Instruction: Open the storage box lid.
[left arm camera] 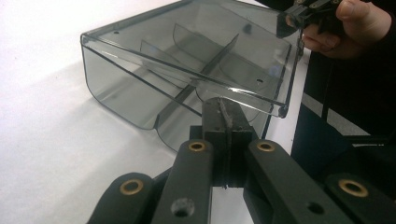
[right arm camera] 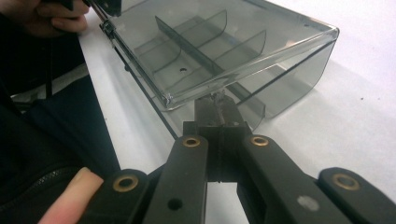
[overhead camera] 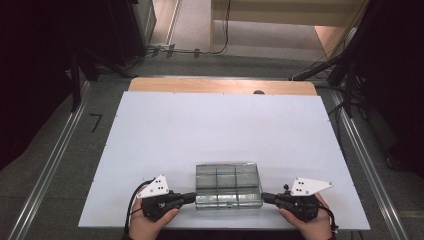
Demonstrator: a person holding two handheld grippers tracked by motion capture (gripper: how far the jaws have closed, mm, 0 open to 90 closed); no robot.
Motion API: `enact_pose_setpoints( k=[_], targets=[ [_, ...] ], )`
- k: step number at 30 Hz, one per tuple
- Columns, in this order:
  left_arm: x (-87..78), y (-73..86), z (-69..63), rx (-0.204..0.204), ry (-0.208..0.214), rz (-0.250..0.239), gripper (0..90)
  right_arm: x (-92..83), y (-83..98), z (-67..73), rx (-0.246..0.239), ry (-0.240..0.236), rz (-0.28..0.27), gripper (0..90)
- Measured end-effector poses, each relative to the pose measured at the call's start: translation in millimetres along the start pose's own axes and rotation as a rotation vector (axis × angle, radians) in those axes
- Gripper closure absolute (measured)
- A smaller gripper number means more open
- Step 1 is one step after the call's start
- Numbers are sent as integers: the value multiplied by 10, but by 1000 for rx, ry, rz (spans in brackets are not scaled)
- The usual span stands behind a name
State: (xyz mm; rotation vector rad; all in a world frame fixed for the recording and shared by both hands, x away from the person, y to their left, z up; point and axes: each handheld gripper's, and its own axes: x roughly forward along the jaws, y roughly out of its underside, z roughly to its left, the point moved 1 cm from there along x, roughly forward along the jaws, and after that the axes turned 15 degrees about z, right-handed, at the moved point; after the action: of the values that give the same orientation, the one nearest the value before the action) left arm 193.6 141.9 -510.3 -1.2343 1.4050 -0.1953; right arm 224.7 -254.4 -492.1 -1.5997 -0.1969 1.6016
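Just starting: both grippers at the clear divider box

Barely begun, by our read. We see a smoky clear plastic box (overhead camera: 228, 184) w/ inner dividers sitting flat on the white table (overhead camera: 200, 125), close to the near edge and roughly centred between the table's left and right edges. Nothing lies in its compartments as far as we can tell. It has not been lifted; its base rests on the table top.

We hold one gripper per hand, level w/ the table, pointing inward at each other across the box. Left gripper (overhead camera: 192, 196) meets the box's left side near its near corner; right gripper (overhead camera: 265, 197) meets the right side, same end. Left hand (overhead camera: 150, 220) and right hand (overhead camera: 310, 222) sit at the near edge, wrists straight.

In the left gripper view its jaws are closed together, tips (left arm camera: 226, 112) tucked right under the box's (left arm camera: 187, 70) rim lip. Right gripper view matches: jaws closed, tips (right arm camera: 217, 107) under the rim of the box (right arm camera: 219, 51). Whether any plastic is pinched between the pads we cannot tell; they look pressed on each other.

Left to do, we judge: the whole lift or carry.
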Motion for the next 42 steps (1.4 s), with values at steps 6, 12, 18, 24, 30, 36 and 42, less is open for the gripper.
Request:
enact_pose_setpoints(
  k=[6,12,18,24,30,36,42],
  targets=[
    [-10,-17,19,-11,-49,-32,647,-33,-85,37,-14,16,-24,885],
    [14,-129,42,3,-99,-39,314,-86,-170,16,-9,22,-48,885],
    [51,-250,118,-16,-96,-15,11,-103,-240,-2,-5,31,-55,885],
    [53,-352,178,-25,-119,-27,0,-127,-296,-23,-3,37,-65,885],
    [34,-466,240,-23,-145,-44,62,-133,-362,-37,-2,47,-73,885],
    [22,-519,277,0,-133,-67,245,-119,-432,-67,-1,54,-80,885],
    [24,-524,289,6,-136,-80,404,-138,-446,-90,3,65,-87,884]
  ],
)
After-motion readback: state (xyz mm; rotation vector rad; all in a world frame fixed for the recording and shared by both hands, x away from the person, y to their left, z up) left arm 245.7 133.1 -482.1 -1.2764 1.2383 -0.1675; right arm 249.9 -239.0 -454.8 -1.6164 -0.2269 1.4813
